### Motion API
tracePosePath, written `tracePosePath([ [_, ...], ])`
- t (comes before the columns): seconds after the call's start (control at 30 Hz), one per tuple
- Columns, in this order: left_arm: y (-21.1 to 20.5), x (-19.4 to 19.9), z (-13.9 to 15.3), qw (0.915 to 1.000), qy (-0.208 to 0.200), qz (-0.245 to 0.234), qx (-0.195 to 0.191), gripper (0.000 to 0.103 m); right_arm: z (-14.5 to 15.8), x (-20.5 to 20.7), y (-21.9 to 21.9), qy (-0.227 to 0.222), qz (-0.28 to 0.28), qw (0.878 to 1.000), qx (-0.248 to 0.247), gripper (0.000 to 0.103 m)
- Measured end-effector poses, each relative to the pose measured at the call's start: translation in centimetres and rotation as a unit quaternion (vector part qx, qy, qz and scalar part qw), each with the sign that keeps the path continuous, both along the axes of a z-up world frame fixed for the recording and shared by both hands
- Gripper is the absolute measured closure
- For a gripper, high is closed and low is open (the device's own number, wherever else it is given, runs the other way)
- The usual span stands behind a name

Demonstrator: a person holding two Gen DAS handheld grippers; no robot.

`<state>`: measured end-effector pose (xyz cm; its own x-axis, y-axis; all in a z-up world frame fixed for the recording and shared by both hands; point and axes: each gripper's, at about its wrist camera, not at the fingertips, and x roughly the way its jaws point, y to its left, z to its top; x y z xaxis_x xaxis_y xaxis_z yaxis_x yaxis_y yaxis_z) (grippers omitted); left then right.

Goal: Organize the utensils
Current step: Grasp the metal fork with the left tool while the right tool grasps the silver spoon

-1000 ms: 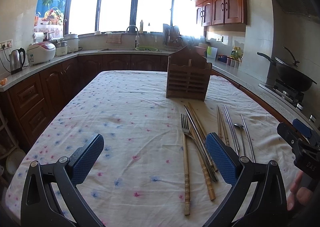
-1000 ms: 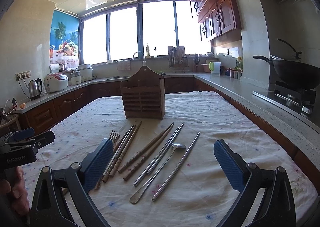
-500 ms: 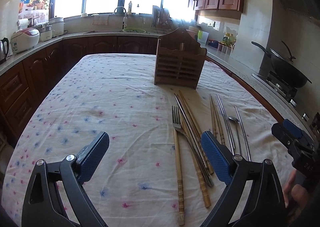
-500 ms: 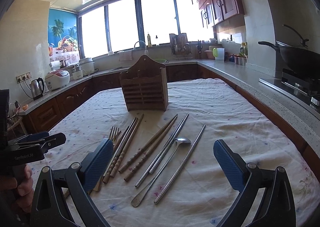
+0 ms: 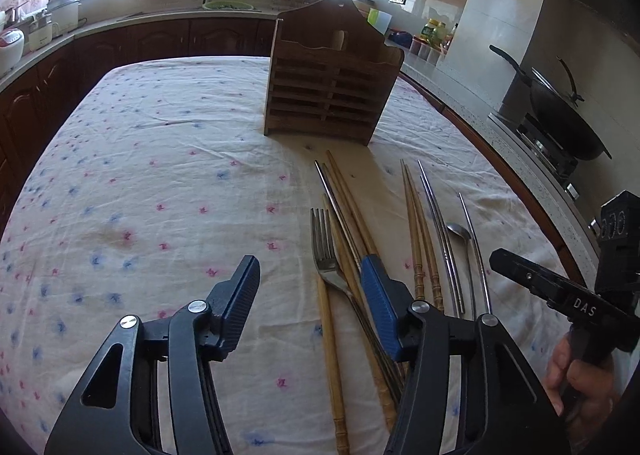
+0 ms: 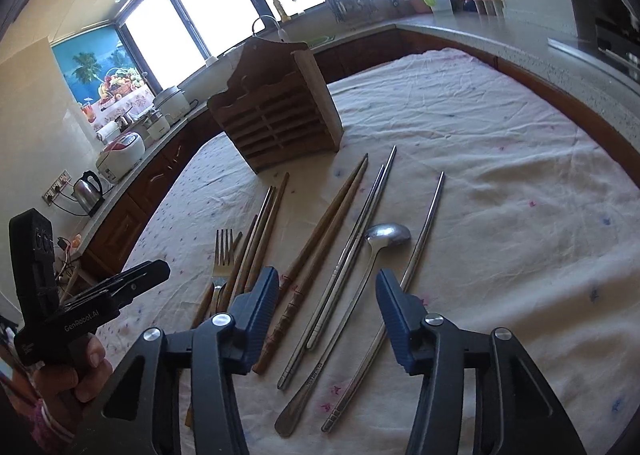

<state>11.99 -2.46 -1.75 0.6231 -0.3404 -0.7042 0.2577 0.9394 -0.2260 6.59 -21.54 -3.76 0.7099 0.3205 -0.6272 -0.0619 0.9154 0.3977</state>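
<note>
A wooden slatted utensil holder [image 5: 332, 87] stands upright on the table, also in the right wrist view [image 6: 276, 111]. In front of it lie a metal fork [image 5: 324, 247], wooden chopsticks [image 5: 418, 231], metal chopsticks [image 6: 352, 251] and a long-handled metal spoon [image 6: 352, 303]. My left gripper [image 5: 310, 287] is open and empty, low over the cloth, its fingers either side of the fork. My right gripper [image 6: 326, 307] is open and empty, low over the spoon handle and metal chopsticks. Each gripper shows at the edge of the other's view.
The table wears a white cloth with pink and blue flowers [image 5: 160, 159]. Dark wood cabinets and a counter run around it. A wok [image 5: 560, 115] sits on the stove at right. A kettle [image 6: 90, 187] and rice cooker [image 6: 122, 153] stand on the left counter.
Both grippers have dropped lower and tilted down toward the utensils. Both jaws have narrowed but stay open. The utensils have not moved.
</note>
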Motion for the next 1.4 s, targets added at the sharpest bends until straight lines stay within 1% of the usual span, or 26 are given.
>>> tracePosePath([
  [0.03,-0.2,0.6,-0.1,1.0,0.007,-0.007,0.0,0.055,-0.3,0.5,-0.2,0.011,0.001,1.0,0.006,0.056],
  [0.1,-0.6,1.7,-0.4,0.9997,0.017,-0.018,0.003,0.058,-0.6,1.2,-0.5,0.027,-0.004,1.0,0.008,0.062],
  [0.13,-0.8,2.2,-0.6,0.9995,0.022,-0.024,0.005,0.059,-0.8,1.5,-0.6,0.035,-0.005,0.999,0.003,0.063],
  [0.23,-1.3,3.8,-1.2,0.9986,0.037,-0.035,0.01,0.067,-1.1,2.4,-0.9,0.052,-0.005,0.999,0.002,0.066],
  [0.3,-1.5,4.7,-1.7,0.9979,0.048,-0.043,0.007,0.069,-1.5,3.1,-0.9,0.067,-0.006,0.998,-0.007,0.068],
  [0.43,-1.7,6.1,-2.8,0.9962,0.069,-0.053,0.006,0.073,-2.4,4.2,-1.0,0.094,-0.006,0.996,-0.001,0.07],
  [0.57,-1.9,7.1,-3.6,0.9945,0.085,-0.062,0.001,0.079,-2.6,5.0,-1.2,0.097,-0.003,0.995,0.005,0.071],
  [0.63,-2.1,7.5,-3.7,0.9943,0.083,-0.067,-0.001,0.08,-2.7,5.3,-1.4,0.098,-0.003,0.995,0.016,0.072],
  [0.7,-2.3,7.9,-3.8,0.9942,0.081,-0.071,0.003,0.082,-2.8,5.7,-1.6,0.1,-0.005,0.995,0.02,0.078],
  [0.73,-2.3,8.1,-3.8,0.9942,0.08,-0.072,0.005,0.086,-2.9,5.8,-1.7,0.1,-0.007,0.995,0.019,0.081],
  [0.77,-2.3,8.2,-3.9,0.9941,0.08,-0.073,0.005,0.091,-2.9,5.9,-1.8,0.1,-0.01,0.995,0.016,0.086],
  [0.8,-2.3,8.3,-3.9,0.994,0.08,-0.075,0.004,0.092,-3.0,6.0,-1.9,0.101,-0.013,0.995,0.015,0.094],
  [0.83,-2.4,8.4,-3.9,0.9938,0.08,-0.076,0.004,0.095,-3.1,6.0,-2.0,0.101,-0.013,0.995,0.019,0.097],
  [0.9,-2.5,8.2,-3.6,0.9939,0.076,-0.08,0.006,0.1,-3.0,5.8,-2.1,0.096,-0.008,0.995,0.028,0.099],
  [1.0,-1.9,7.5,-2.8,0.9948,0.067,-0.076,-0.004,0.101,-2.0,5.2,-2.0,0.076,-0.007,0.997,0.024,0.1],
  [1.13,-0.7,6.4,-1.0,0.9962,0.05,-0.068,-0.022,0.101,0.0,4.3,-1.6,0.043,-0.002,0.999,0.011,0.101],
  [1.4,1.8,4.5,4.4,0.9983,-0.021,-0.037,-0.04,0.101,5.1,4.0,-1.4,-0.028,-0.002,1.0,-0.011,0.101],
])
